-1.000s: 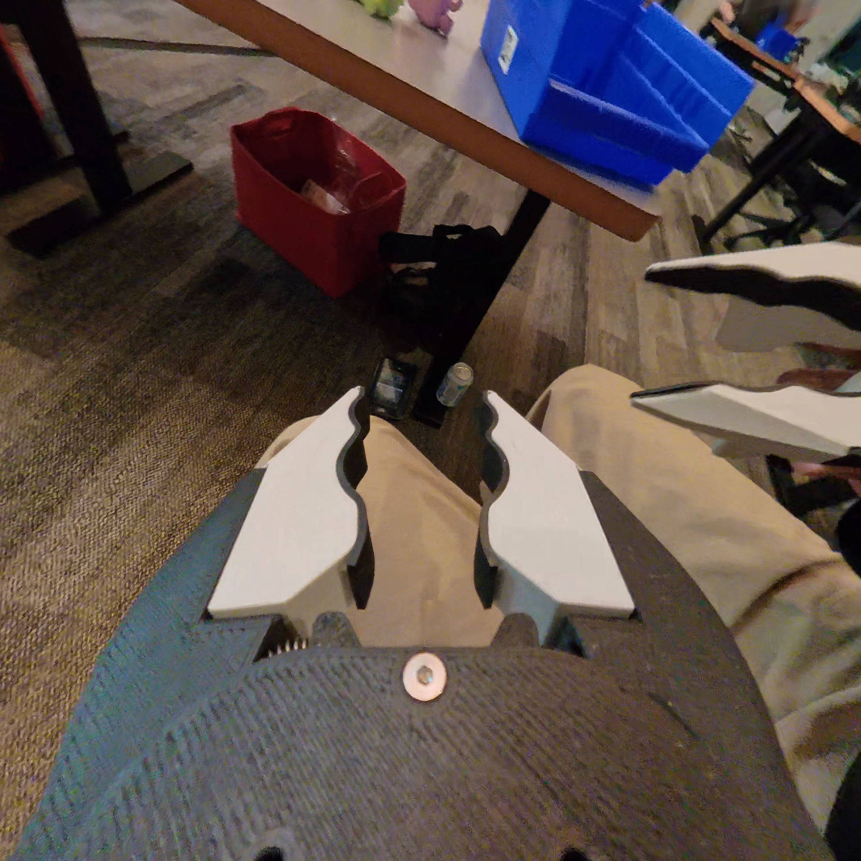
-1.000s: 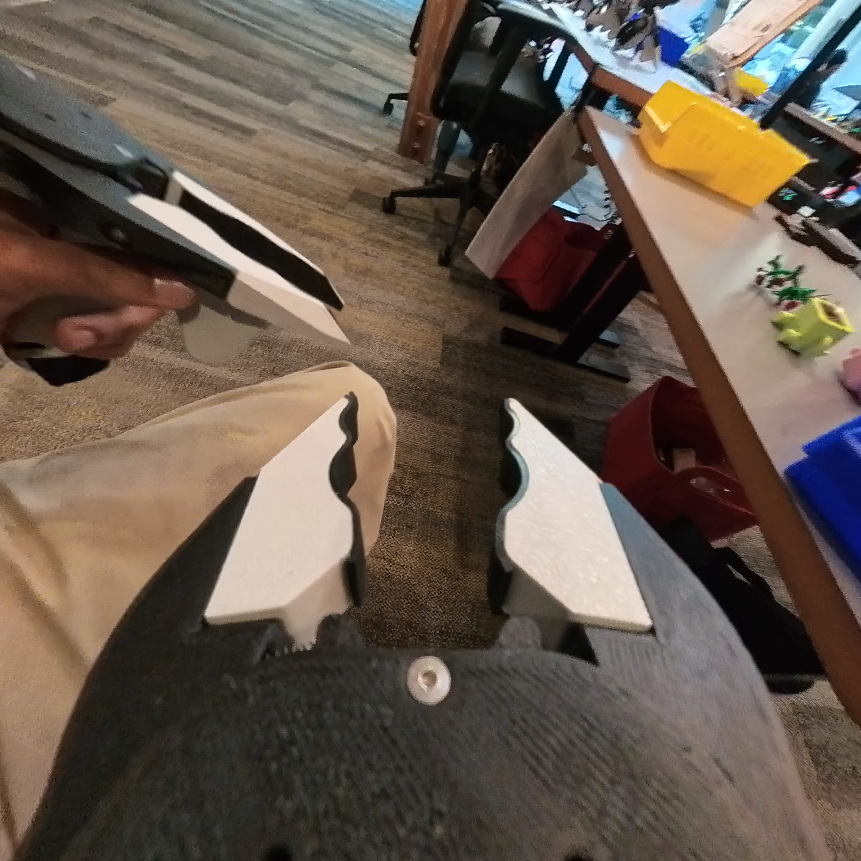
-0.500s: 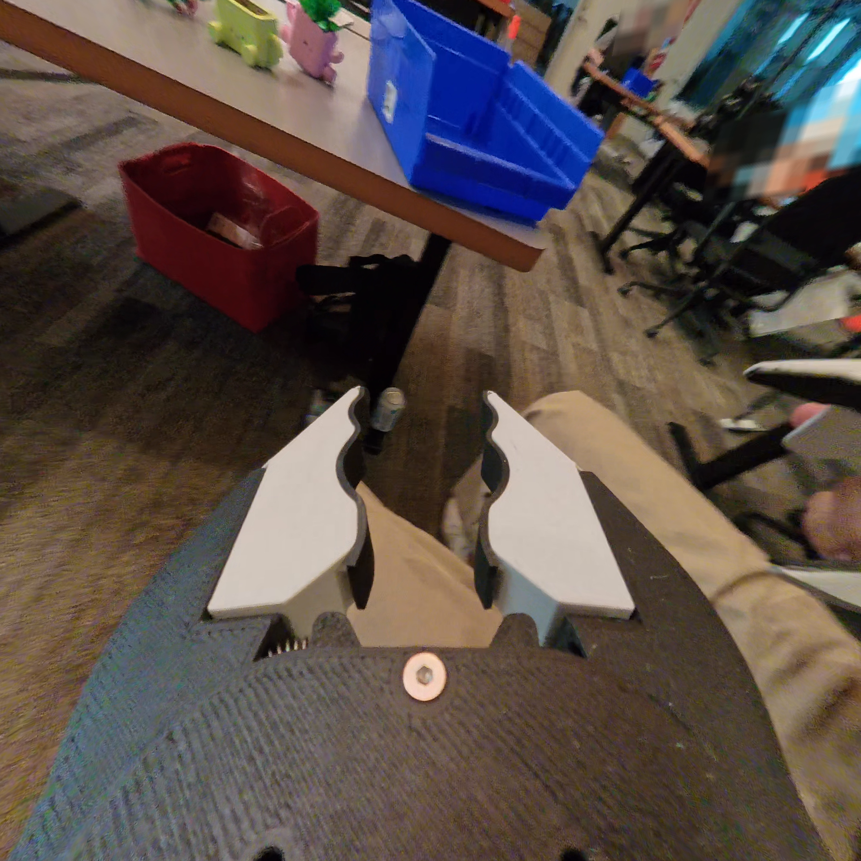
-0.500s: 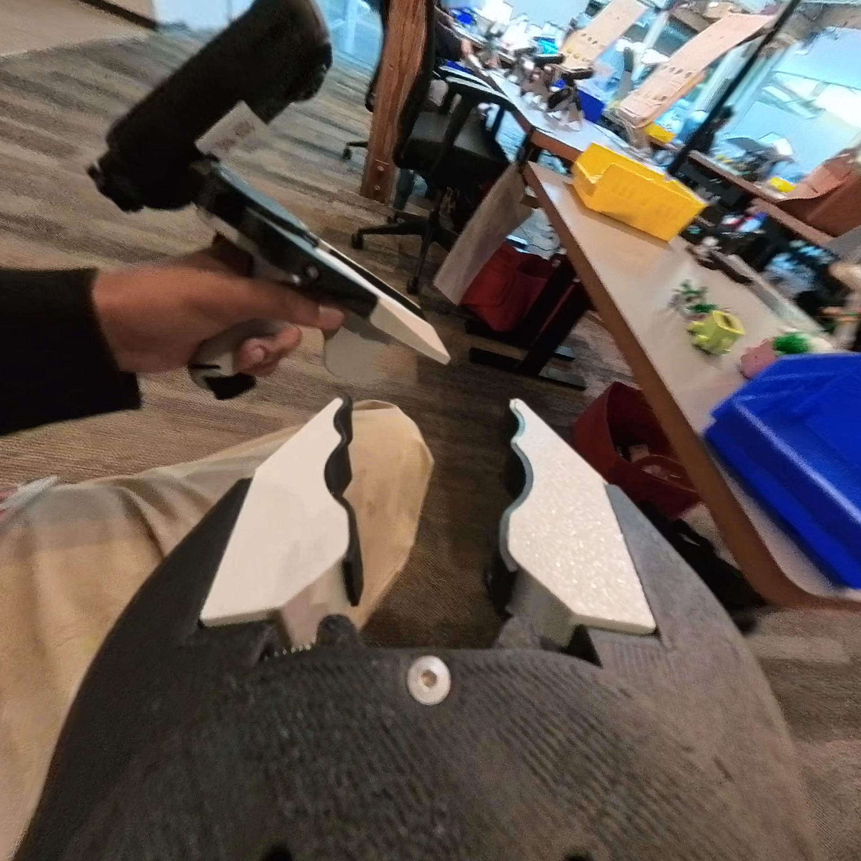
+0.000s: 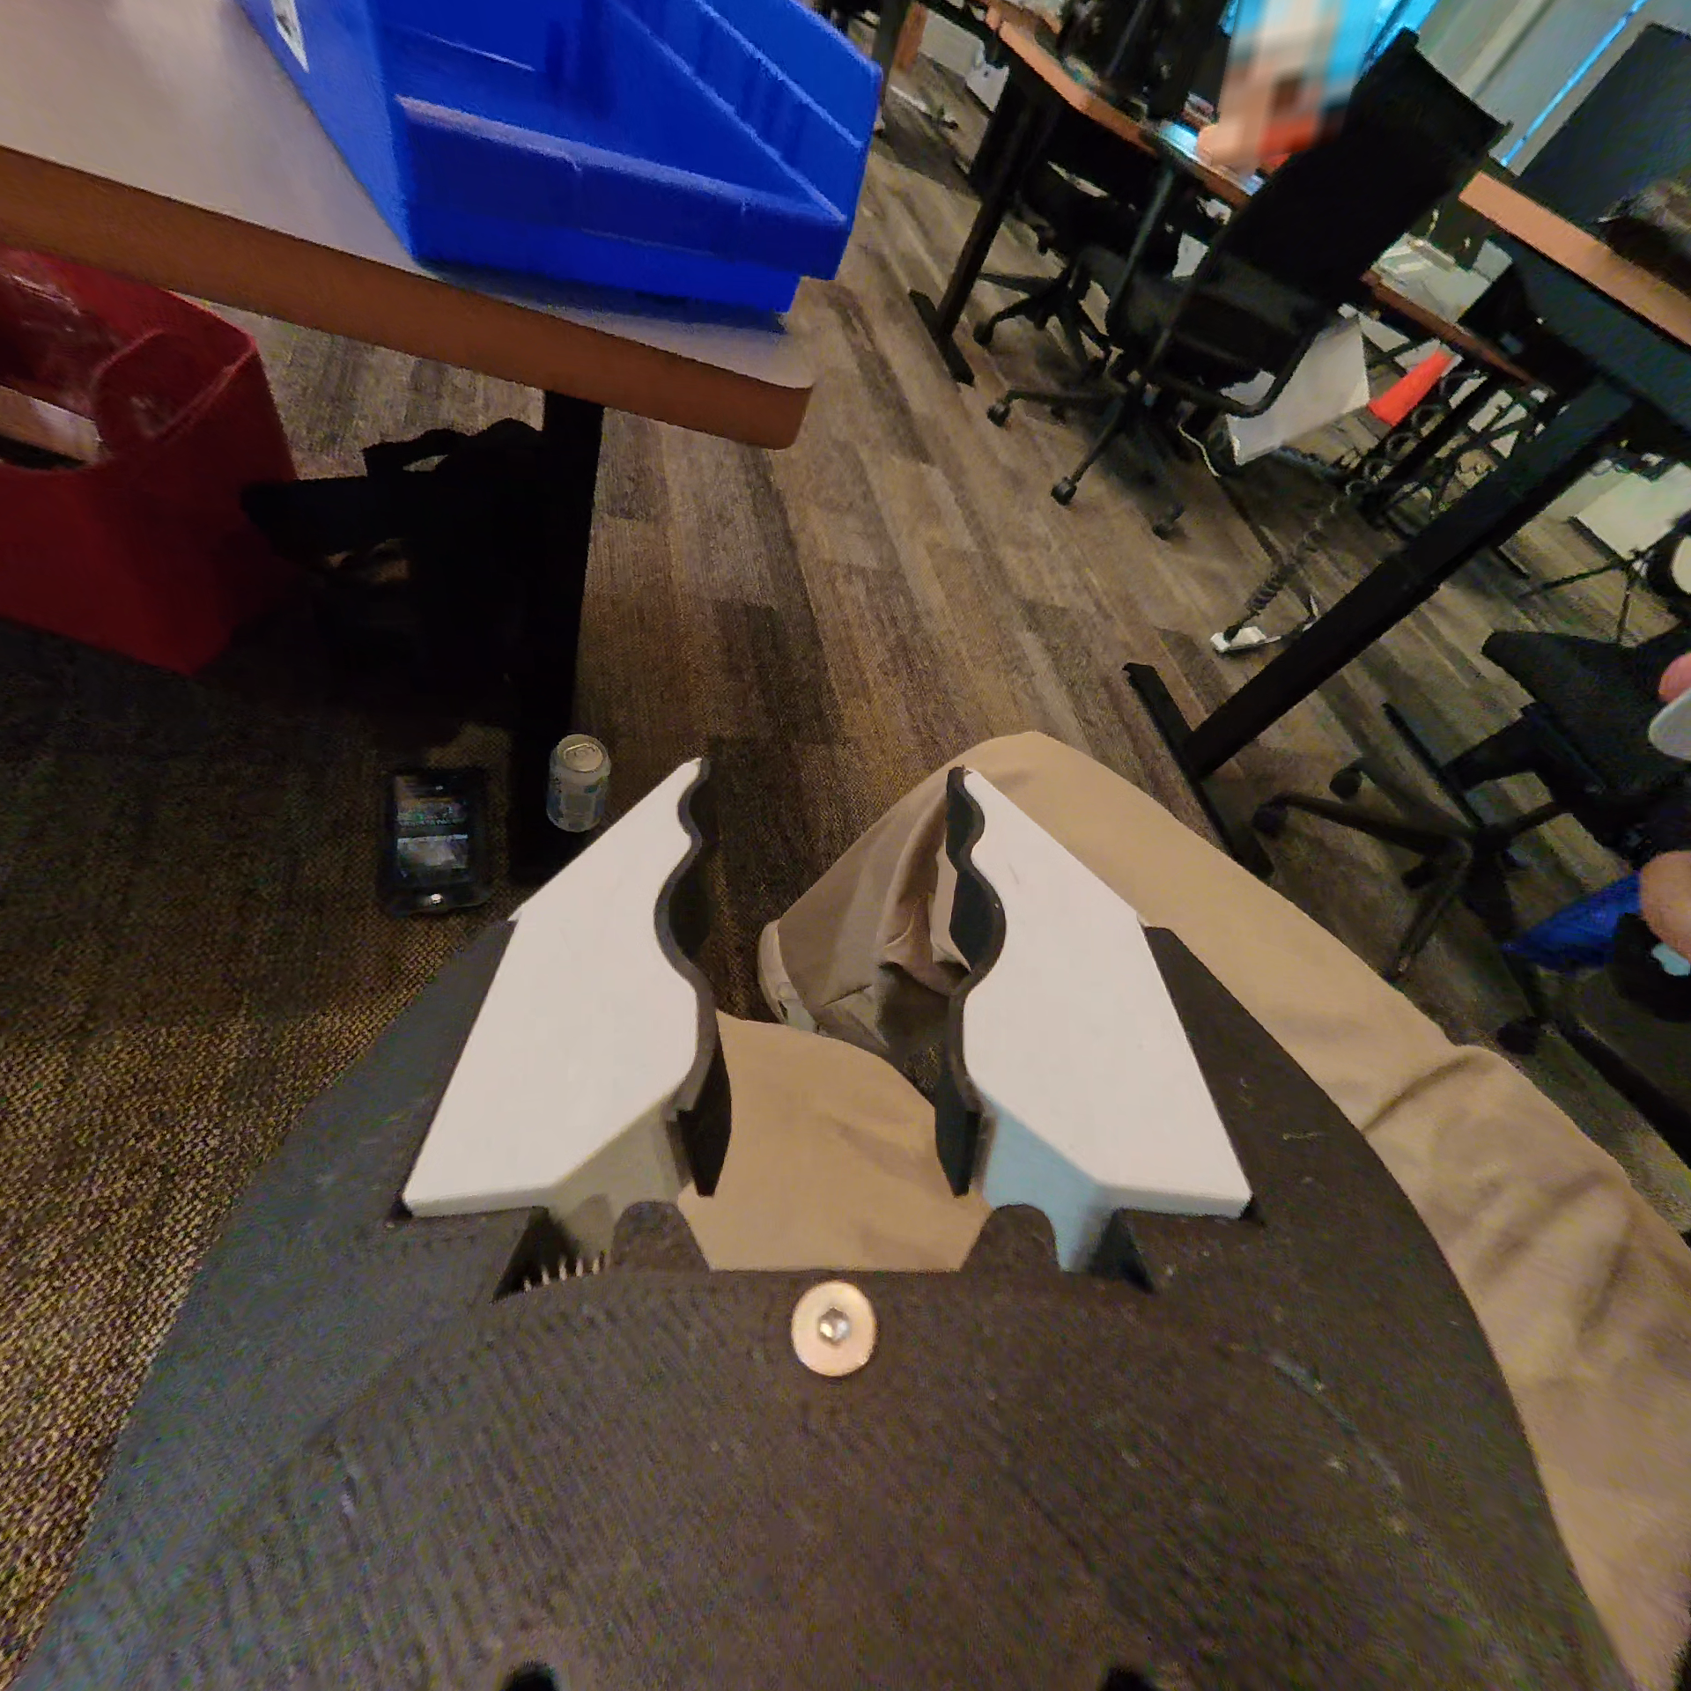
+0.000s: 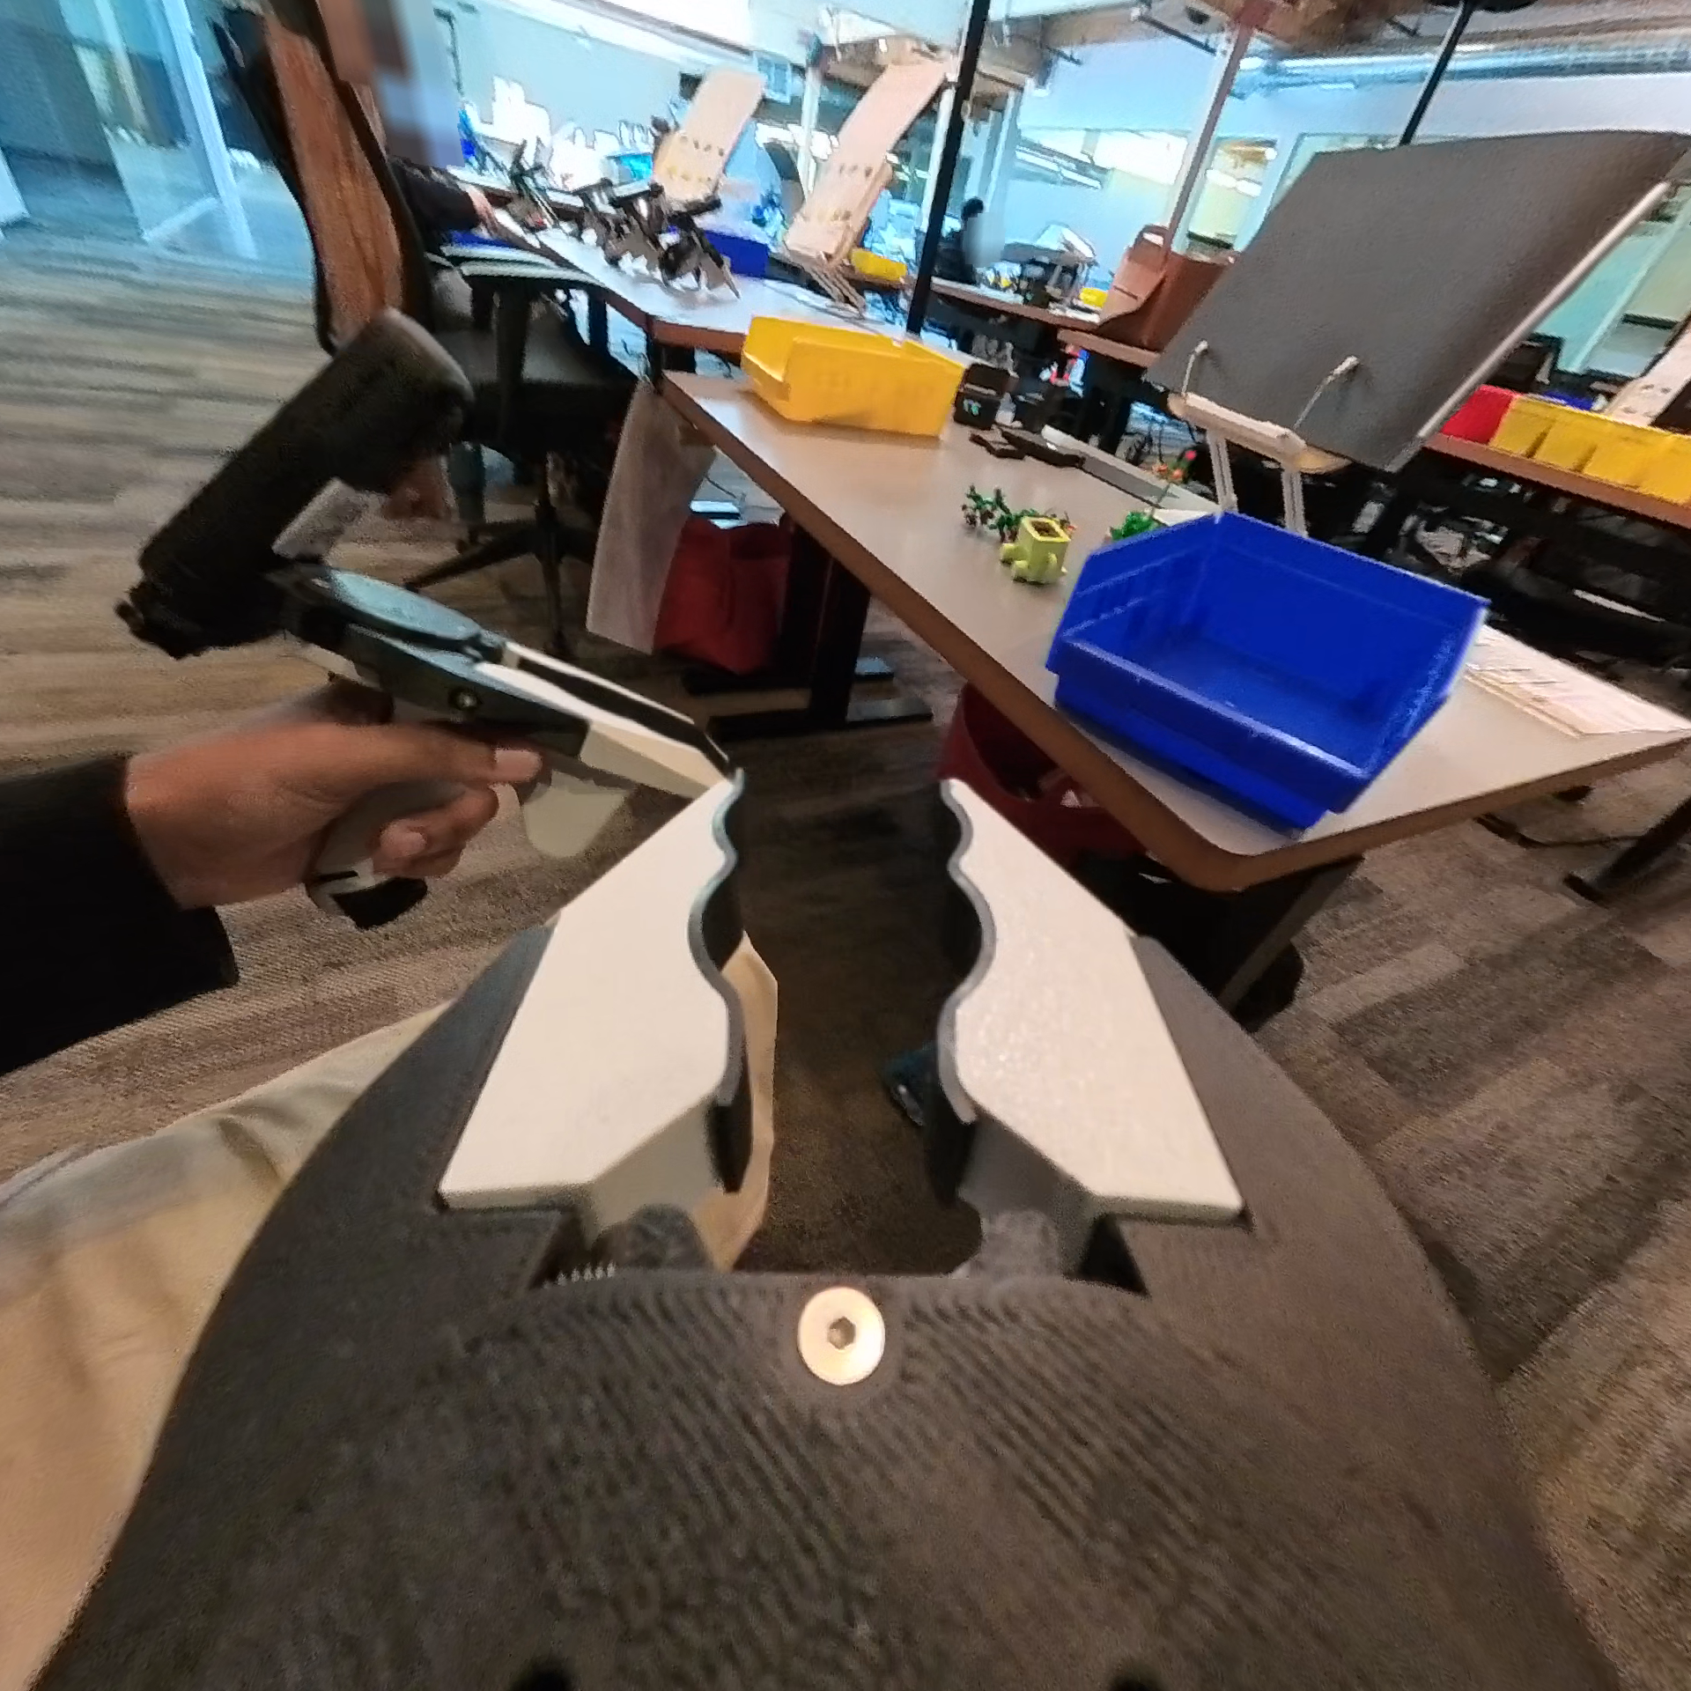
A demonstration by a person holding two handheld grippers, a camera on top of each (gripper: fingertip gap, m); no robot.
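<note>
An open-plan office workshop: long desks (image 6: 878, 540) on carpet, coloured parts bins (image 6: 1272, 659) on them, rolling chairs (image 5: 1217, 302) behind the desks

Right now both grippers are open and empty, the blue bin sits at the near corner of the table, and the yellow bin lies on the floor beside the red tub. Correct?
Not quite. The yellow bin is not on the floor; the right wrist view shows it on the table, at the far end. The rest holds: left gripper and right gripper open and empty, blue bin at the near corner.
</note>
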